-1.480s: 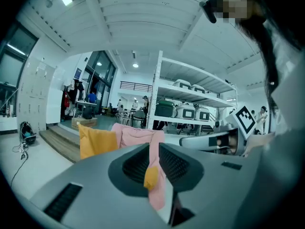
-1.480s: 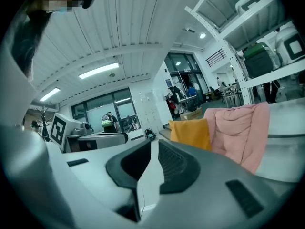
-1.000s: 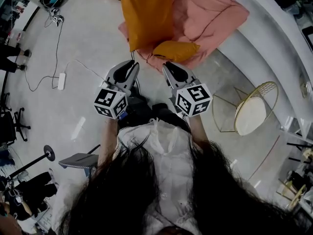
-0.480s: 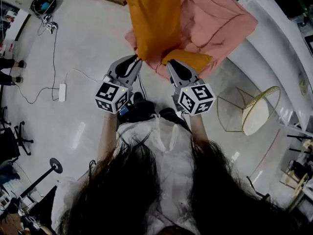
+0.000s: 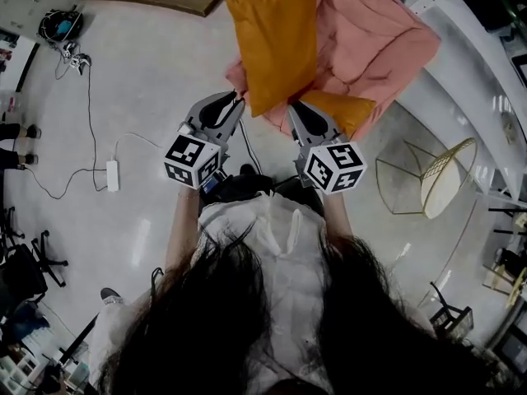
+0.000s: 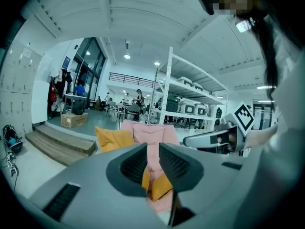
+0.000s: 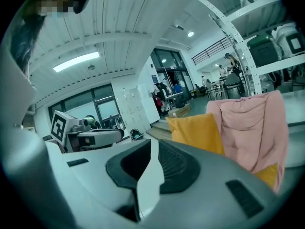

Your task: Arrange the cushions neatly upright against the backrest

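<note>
Orange upright cushion [image 5: 276,44] ahead of left gripper [image 5: 234,97], apart.

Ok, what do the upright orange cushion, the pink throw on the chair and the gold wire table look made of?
Upright orange cushion: likely matte woven fabric over soft filling; plump, lightly creased, no shine.
Pink throw: soft cloth, maybe cotton; it hangs in loose folds.
Gold wire table: thin metal rods, gold finish; the pale top's material is unclear.

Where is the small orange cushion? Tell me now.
Head view: the small orange cushion lies on the seat of the pink chair, right of the large orange cushion and just beyond the right gripper.
</note>
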{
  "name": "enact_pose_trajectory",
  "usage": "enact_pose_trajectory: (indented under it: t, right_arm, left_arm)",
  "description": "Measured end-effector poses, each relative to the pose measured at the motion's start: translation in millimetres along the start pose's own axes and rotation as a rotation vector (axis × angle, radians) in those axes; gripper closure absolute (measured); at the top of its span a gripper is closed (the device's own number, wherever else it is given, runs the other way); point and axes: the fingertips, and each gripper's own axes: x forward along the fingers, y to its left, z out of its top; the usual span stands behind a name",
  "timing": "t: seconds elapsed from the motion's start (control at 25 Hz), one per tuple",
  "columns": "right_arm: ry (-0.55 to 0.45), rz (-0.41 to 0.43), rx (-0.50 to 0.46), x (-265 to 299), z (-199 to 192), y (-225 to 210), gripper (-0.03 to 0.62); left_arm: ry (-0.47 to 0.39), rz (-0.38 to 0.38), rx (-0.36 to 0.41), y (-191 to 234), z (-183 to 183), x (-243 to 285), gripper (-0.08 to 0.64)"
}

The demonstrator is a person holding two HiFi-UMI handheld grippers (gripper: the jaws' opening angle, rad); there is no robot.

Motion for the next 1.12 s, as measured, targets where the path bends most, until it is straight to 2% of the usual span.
enact_pose_trajectory:
  t: [0.36, 0.56, 0.68, 0.84, 1.12]
  right_arm:
    - [0.015, -0.108, 0.021, 6.2, -9.6, -15.5, 0.532]
    - [0.039, -0.131, 0.027, 15.7, -9.8, -41.3, 0.532]
    - [0.052, -0.117, 0.004, 25.9, -0.6, -70.5, 0.532]
    - [0.063, -0.105, -0.034, 54.2, 18.1, -123.1, 0.531]
    - [0.159, -0.037, -0.12, 115.4, 29.1, -210.7, 0.531]
  left_arm:
    - [0.023, -0.057, -0.059, 24.2, -14.3, 12.5, 0.486]
    - [0.044, -0.036, -0.083, 34.0, -20.0, 35.8, 0.485]
    - [0.045, 0.006, -0.108, 42.0, -20.1, 55.4, 0.468]
    - [0.041, 0.056, -0.135, 66.7, -17.9, 91.2, 0.398]
    - [0.13, 0.146, -0.209, 105.5, -40.3, 150.4, 0.349]
